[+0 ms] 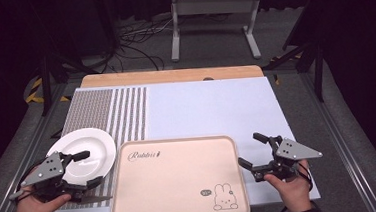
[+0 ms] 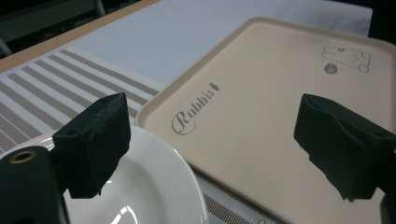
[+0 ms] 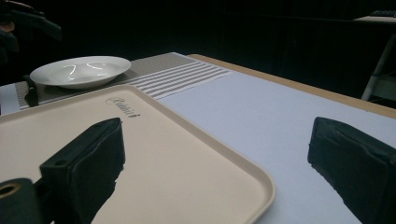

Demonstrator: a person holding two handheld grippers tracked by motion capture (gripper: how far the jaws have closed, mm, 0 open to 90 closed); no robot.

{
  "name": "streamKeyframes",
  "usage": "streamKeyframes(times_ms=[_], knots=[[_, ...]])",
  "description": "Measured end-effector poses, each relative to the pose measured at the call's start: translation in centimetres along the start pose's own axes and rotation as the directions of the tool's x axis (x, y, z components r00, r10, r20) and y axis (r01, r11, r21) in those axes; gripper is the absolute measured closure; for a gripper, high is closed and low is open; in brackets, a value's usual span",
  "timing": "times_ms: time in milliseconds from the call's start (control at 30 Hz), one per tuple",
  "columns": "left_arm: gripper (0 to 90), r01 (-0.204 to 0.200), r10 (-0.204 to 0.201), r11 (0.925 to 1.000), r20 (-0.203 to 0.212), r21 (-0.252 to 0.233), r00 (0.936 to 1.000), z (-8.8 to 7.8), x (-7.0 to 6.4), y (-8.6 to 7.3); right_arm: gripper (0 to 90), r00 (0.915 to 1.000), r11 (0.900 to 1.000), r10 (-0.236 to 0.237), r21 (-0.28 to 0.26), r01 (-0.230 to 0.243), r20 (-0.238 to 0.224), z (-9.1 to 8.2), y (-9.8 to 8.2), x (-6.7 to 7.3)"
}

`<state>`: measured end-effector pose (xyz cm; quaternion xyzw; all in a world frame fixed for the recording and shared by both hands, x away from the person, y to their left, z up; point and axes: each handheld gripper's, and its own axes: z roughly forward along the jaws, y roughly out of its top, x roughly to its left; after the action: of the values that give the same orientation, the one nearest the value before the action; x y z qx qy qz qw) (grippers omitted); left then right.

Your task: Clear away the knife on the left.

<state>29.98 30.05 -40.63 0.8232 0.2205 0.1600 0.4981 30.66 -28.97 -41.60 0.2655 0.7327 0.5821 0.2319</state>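
Note:
A white plate rests on the striped placemat at the table's near left. Beside it lies a beige tray printed with "Rabbit" and a small bunny, with nothing on it. My left gripper stands open at the plate's near right rim, one jaw over the plate, the other toward the tray. In the left gripper view the plate and tray lie between the spread jaws of the left gripper. My right gripper stands open just off the tray's right edge. The right gripper looks across the tray to the plate.
A brown-and-white striped placemat covers the left of the table, and a pale mat covers the middle and right. A wooden table edge runs along the back. A grey stand and cables sit on the floor beyond.

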Motion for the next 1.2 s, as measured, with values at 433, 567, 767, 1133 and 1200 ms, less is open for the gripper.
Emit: streamKeyframes(times_ms=[433,567,767,1133,1200], knots=[[14.3,-0.060,0.056,0.9885,0.027,0.139,0.9980,-1.7,0.3,0.4,4.3,0.9999,1.000,-0.002,0.005,0.002,-0.014,0.2,-0.1,0.1],[15.5,-0.064,0.059,0.9798,0.031,0.189,0.9977,-2.1,0.4,0.2,4.3,0.9999,1.000,0.001,0.007,-0.001,-0.016,0.2,-0.1,0.1],[16.5,-0.074,0.069,0.9637,0.028,0.257,0.9972,-2.8,0.8,0.0,4.2,0.9997,1.000,0.000,0.003,0.000,-0.024,0.4,-0.2,0.1],[19.7,-0.081,0.077,0.9017,0.027,0.425,0.9967,-4.6,1.6,-0.7,4.0,0.9996,1.000,0.000,0.011,0.001,-0.029,0.6,-0.3,0.2],[20.2,-0.086,0.082,0.8861,0.028,0.456,0.9963,-4.9,1.8,-0.8,4.0,0.9996,1.000,0.001,0.011,-0.001,-0.030,0.6,-0.3,0.2]])
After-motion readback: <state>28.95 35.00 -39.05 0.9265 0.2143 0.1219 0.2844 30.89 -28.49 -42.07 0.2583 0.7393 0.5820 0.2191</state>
